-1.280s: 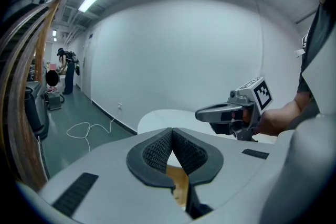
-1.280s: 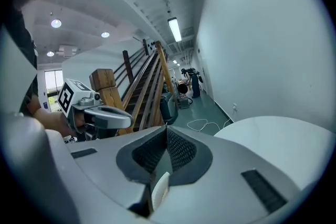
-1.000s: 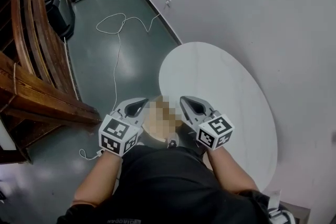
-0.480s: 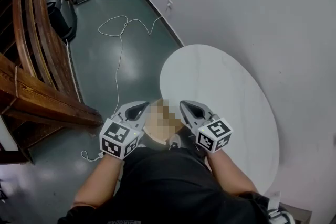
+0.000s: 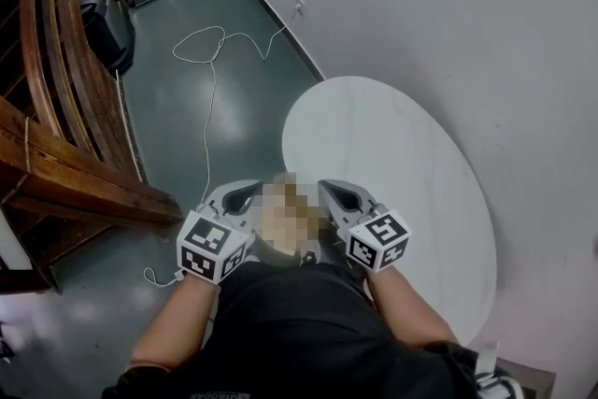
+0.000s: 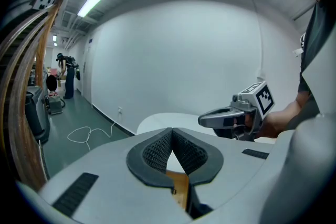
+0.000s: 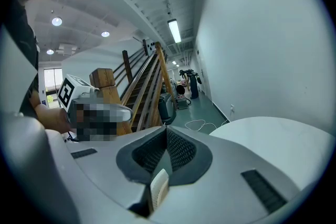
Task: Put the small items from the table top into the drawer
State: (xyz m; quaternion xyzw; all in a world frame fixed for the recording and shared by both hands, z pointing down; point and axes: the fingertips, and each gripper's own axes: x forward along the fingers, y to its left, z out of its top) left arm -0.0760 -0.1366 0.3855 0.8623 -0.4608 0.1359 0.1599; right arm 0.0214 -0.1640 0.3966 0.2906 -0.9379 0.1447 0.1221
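Right gripper is creeping toward 7 o'clock, it and left gripper both pinched together empty, no items or drawer showing, table sitting bare at 1 o'clock, so probably risking clipping its rim swinging blind.

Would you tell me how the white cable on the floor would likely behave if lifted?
The white cable lies in loose loops, so it would probably droop and trail rather than hold shape. It looks thin, so likely light for its length.
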